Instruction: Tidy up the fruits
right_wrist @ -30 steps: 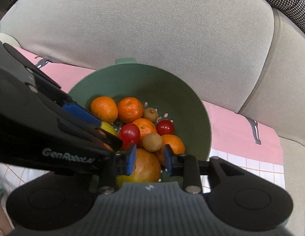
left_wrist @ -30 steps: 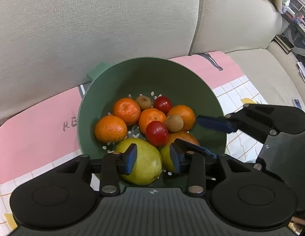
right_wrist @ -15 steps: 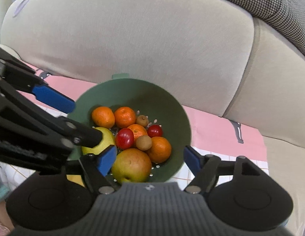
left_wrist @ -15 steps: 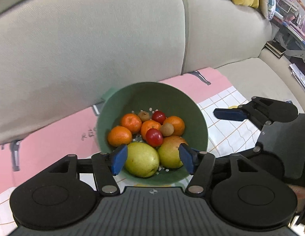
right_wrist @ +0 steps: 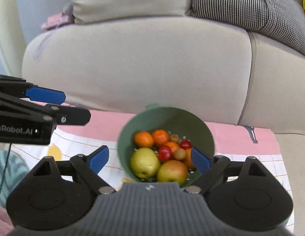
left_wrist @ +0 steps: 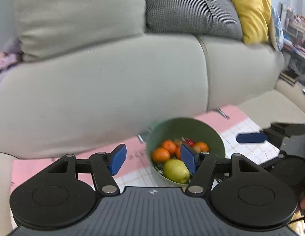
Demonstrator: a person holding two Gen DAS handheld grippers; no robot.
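A green colander [right_wrist: 166, 118] stands on a pink and white cloth [right_wrist: 105, 125] and holds a green pear [right_wrist: 144, 162], a yellow-red apple [right_wrist: 172, 172], several tangerines [right_wrist: 143, 138], cherry tomatoes [right_wrist: 164, 152] and small brown fruits [right_wrist: 179, 153]. It also shows in the left wrist view [left_wrist: 184, 127] with the pear [left_wrist: 176, 170] in front. My left gripper [left_wrist: 152, 162] is open and empty, held above and in front of the colander. My right gripper [right_wrist: 150, 160] is open and empty, also held back from the colander.
A beige sofa [right_wrist: 142, 64] rises close behind the cloth. A houndstooth cushion [left_wrist: 187, 9] and a yellow cushion [left_wrist: 250, 9] lie on it. The left gripper [right_wrist: 45, 95] juts in at the left of the right wrist view.
Both grippers opened wide and pulled up and back from the colander, which now looks smaller. The fruits stay in the colander.
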